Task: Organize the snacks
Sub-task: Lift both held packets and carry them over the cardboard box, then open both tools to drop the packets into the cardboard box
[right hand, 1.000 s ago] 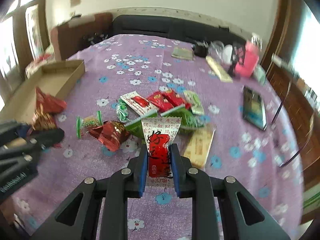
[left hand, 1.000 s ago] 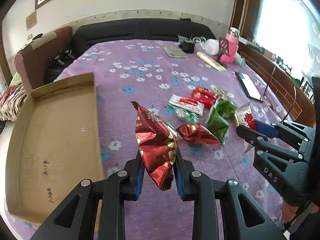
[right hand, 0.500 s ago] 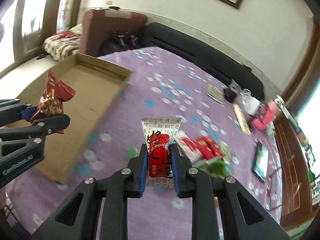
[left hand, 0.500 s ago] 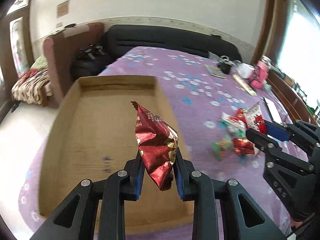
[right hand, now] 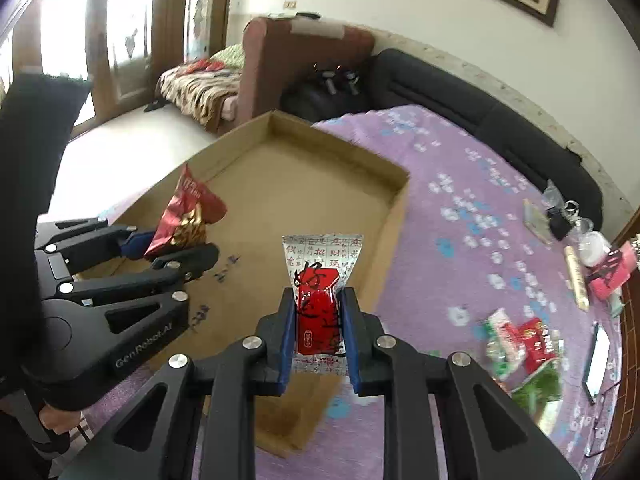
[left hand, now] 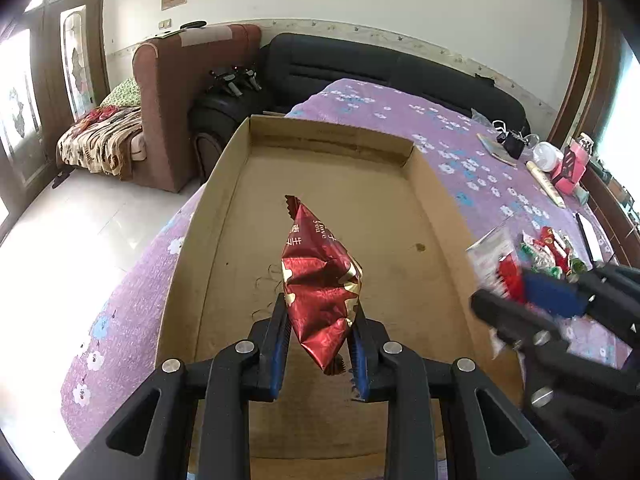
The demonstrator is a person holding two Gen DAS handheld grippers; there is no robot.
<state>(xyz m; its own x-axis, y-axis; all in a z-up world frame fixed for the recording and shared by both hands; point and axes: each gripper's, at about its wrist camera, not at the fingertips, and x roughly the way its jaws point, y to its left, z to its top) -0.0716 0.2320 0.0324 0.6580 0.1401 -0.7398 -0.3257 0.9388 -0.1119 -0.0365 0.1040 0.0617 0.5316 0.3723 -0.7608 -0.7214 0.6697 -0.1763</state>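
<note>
My left gripper point(left hand: 320, 340) is shut on a crinkled dark red and gold snack packet point(left hand: 320, 280), held above the floor of a shallow cardboard box point(left hand: 436, 216). My right gripper point(right hand: 318, 340) is shut on a silver packet with a red label point(right hand: 320, 276), hanging over the box's point(right hand: 392, 232) right wall. In the right wrist view the left gripper point(right hand: 176, 244) shows at the left with its red packet point(right hand: 188, 216) over the box. The right gripper point(left hand: 516, 300) appears blurred at the right of the left wrist view. Several loose snacks point(right hand: 524, 344) lie on the purple flowered cloth.
A phone point(right hand: 598, 364), a pink container point(right hand: 612, 272), a long stick-like pack point(right hand: 576, 276) and small items sit at the table's far right. A brown armchair point(left hand: 188, 92) and black sofa point(left hand: 384, 72) stand beyond the table. The box sits at the table's left edge above a white floor.
Both grippers have swung left from the snack pile to the cardboard box, each still holding its packet. The box now fills the centre of both views.
</note>
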